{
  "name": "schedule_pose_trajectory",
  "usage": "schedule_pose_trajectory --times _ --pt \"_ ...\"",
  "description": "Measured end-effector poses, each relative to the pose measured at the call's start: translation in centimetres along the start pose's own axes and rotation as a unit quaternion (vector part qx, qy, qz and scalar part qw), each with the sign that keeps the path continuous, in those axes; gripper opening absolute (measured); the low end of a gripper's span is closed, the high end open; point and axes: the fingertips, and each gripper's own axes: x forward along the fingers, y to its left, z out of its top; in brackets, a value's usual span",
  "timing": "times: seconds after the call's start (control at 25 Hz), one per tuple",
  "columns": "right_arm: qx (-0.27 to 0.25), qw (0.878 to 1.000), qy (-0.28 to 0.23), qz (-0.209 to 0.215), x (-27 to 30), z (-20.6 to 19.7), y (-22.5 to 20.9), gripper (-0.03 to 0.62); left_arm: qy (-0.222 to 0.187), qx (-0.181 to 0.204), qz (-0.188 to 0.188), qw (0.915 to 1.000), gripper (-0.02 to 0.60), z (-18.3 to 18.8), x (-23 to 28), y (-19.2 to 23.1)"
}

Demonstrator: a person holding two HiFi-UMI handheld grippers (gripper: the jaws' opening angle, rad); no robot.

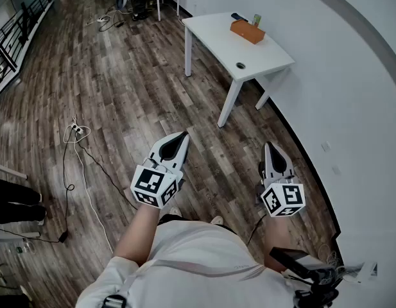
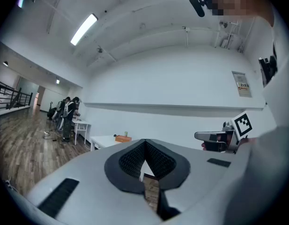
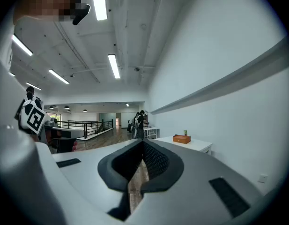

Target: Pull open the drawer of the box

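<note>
scene: we see a person standing on a wood floor point(image 1: 120, 88) with a gripper in each hand, both held in the air low in the head view
left gripper point(image 1: 182, 136): lower centre of the head view, pointing toward the upper right, marker cube on the body side
left fingers point(image 2: 130, 161): pressed together at the tips in the left gripper view, nothing between them; through the slit below the tips we see only floor and a counter leg
right gripper point(image 1: 269, 147): lower right of the head view, pointing up the frame, apart from the left gripper
right fingers point(image 3: 156, 159): pressed together, pinching nothing; floor shows through the slit
box point(image 1: 247, 31): orange-brown, on the white counter point(image 1: 214, 34) in the upper centre-right of the head view, on the side nearest the wall, well apart from both grippers; in both gripper views we see it small, beyond the fingertips
drawer: too small in every view for us to tell whether it is shut or pulled out
beside the box: a small green item point(image 1: 257, 20) and a dark item point(image 1: 239, 17), toward the top of the frame
counter hole point(image 1: 241, 65): round, near the counter's lower right edge
cable point(image 1: 82, 165): runs down the floor at the left of the head view from a power strip point(image 1: 74, 128)
railing point(image 1: 11, 37): dark, upper left corner of the head view
people point(image 3: 139, 122): standing far off, at mid-frame in the right gripper view and at the left in the left gripper view
</note>
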Motion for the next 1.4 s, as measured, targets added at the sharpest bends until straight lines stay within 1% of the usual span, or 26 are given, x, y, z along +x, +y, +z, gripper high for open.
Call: schedule_pose_trajectory --times 0.4,0.56,0.64,0.88,1.0,1.16,1.4 --pt "-0.014 1.0 -0.001 0.003 6.0 -0.3 7.4 0.003 -0.012 -0.02 0.006 0.9997 0.008 0.1 -3.4 9.5" --pt "-0.017 1.0 0.009 0.012 8.1 -0.7 9.0 0.003 -0.009 -0.03 0.006 0.9995 0.009 -0.2 -3.6 11.7" --pt "-0.017 1.0 0.012 0.016 9.6 -0.9 9.0 0.003 -0.009 -0.03 0.009 0.9995 0.009 -0.2 -2.9 12.9" --pt "-0.012 0.999 0.01 0.034 15.5 -1.2 8.2 0.003 -0.004 -0.027 0.023 0.9994 0.008 -0.1 0.2 16.6" --pt "-0.009 0.999 0.004 0.043 18.8 -1.1 7.0 0.003 -0.002 -0.025 0.027 0.9993 0.008 0.3 3.0 18.4" --pt "-0.006 0.999 0.0 0.04 23.2 -0.7 3.3 0.003 0.0 -0.015 0.017 0.9997 0.008 1.3 8.8 19.6" --pt "0.003 1.0 -0.002 0.031 29.7 0.0 -4.4 0.003 0.006 -0.01 0.014 0.9998 0.009 2.6 18.8 21.1"
